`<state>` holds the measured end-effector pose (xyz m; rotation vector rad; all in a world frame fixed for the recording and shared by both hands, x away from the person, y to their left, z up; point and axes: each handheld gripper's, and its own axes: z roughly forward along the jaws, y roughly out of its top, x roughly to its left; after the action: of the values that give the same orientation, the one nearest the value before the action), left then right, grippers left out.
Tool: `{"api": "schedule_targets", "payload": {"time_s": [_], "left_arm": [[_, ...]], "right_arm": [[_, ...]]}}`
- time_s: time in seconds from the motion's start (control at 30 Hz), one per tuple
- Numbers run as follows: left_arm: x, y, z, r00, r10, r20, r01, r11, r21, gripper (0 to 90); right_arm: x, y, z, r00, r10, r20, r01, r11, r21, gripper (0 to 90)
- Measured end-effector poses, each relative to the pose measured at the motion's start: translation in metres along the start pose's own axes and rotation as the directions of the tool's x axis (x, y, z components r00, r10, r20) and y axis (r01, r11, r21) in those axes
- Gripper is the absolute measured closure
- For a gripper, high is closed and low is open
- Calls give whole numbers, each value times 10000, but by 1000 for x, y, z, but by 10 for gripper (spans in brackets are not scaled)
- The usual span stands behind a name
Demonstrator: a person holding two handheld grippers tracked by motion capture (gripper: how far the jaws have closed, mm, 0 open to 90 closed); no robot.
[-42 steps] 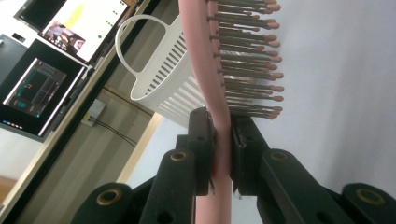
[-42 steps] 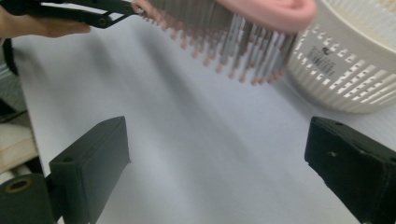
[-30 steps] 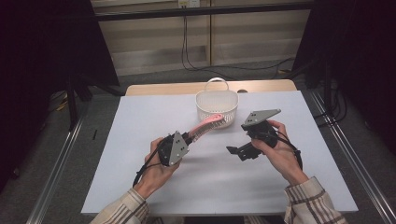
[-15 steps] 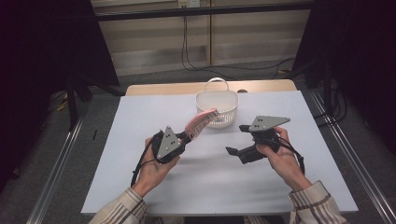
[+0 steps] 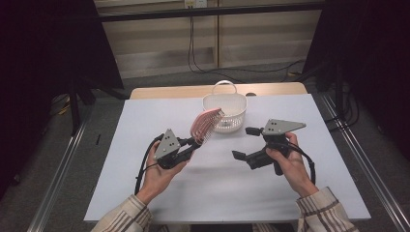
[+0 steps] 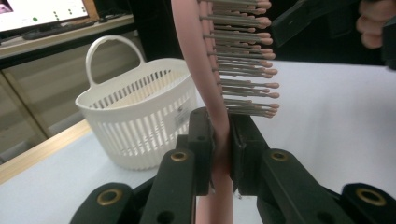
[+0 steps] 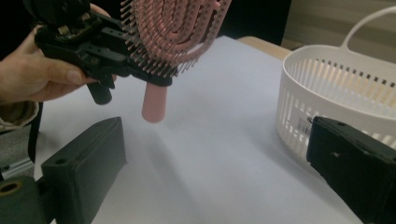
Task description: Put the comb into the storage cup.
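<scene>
Pink plastic, ribbed and hollowed out, makes up the hairbrush (image 6: 212, 79), and it stands nearly upright between the fingers of the left gripper (image 5: 189, 146), which pinch its slim neck just below the bristle head; the handle end pokes out below the fingers, clear of the worktop (image 5: 145, 125). In the right gripper view the brush (image 7: 173, 32) hangs in the air with its rounded handle tip hanging down.

It looks light and stiff, with springy bristles that would give way rather than bear a grip, so the smooth neck or the handle is the sensible place to hold. That smooth plastic could twist or slide between flat pads, since the head sits well above the pinch point and would tend to tip.

Beyond the brush head, a short way past the left fingers, stands a white slatted basket (image 5: 231, 113) with a loop handle, its mouth open upward. The right gripper (image 5: 246, 143) hovers beside the brush with its fingers spread wide and nothing between them.

The worktop is a pale, matt sheet laid over a wooden top, bare apart from the basket. Around it the room is dim, with dark screens at both sides and cables hanging against the pale wall behind.
</scene>
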<state>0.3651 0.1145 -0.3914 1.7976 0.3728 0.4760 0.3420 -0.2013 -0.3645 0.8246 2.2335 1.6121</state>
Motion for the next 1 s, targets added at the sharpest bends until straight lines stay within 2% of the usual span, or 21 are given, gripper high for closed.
{"api": "schedule_targets", "payload": {"time_s": [0.13, 0.27, 0.37, 0.43, 0.5, 0.6, 0.67, 0.73, 0.83, 0.93, 0.97, 1.0], "left_arm": [[-1, 1, 0, 9987, -345, 386, 356, 9989, -291, 808], [-2, 1, 0, 9937, -745, 833, 797, 9950, -603, 808], [-5, 2, 0, 9908, -740, 1130, 828, 9937, -752, 808], [-9, 2, 2, 9880, -821, 1310, 934, 9922, -824, 808], [-13, 4, 3, 9850, -734, 1561, 883, 9919, -909, 808], [-17, 6, 3, 9764, -922, 1954, 1144, 9878, -1057, 808], [-18, 7, 3, 9707, -1057, 2156, 1320, 9849, -1116, 808], [-19, 7, 3, 9705, -984, 2199, 1244, 9864, -1074, 808], [-20, 6, 4, 9627, -1180, 2433, 1487, 9825, -1119, 808], [-22, 6, 6, 9588, -1149, 2599, 1477, 9829, -1103, 808], [-22, 5, 6, 9546, -1197, 2729, 1538, 9823, -1072, 808], [-23, 5, 7, 9544, -1197, 2736, 1528, 9829, -1030, 808]], "right_arm": [[1, 2, -2, 9999, -111, -128, 105, 9990, -445, 40], [2, 3, -2, 9993, -158, -329, 137, 9980, -625, 28], [3, 3, -1, 9985, -422, -340, 404, 9978, -530, 26], [2, 3, -1, 9980, -353, -520, 319, 9975, -637, 25], [3, 3, 0, 9979, -388, -527, 352, 9971, -681, 26], [3, 4, -2, 9969, -346, -707, 278, 9951, -951, 25], [4, 6, -3, 9959, -495, -752, 408, 9928, -1127, 25], [5, 7, -4, 9952, -641, -744, 542, 9902, -1286, 21], [7, 9, -6, 9944, -715, -775, 592, 9868, -1509, 18], [7, 11, -7, 9949, -712, -708, 583, 9838, -1693, 21], [7, 12, -7, 9955, -684, -663, 567, 9848, -1640, 26], [7, 13, -6, 9952, -621, -761, 489, 9851, -1649, 27]]}}
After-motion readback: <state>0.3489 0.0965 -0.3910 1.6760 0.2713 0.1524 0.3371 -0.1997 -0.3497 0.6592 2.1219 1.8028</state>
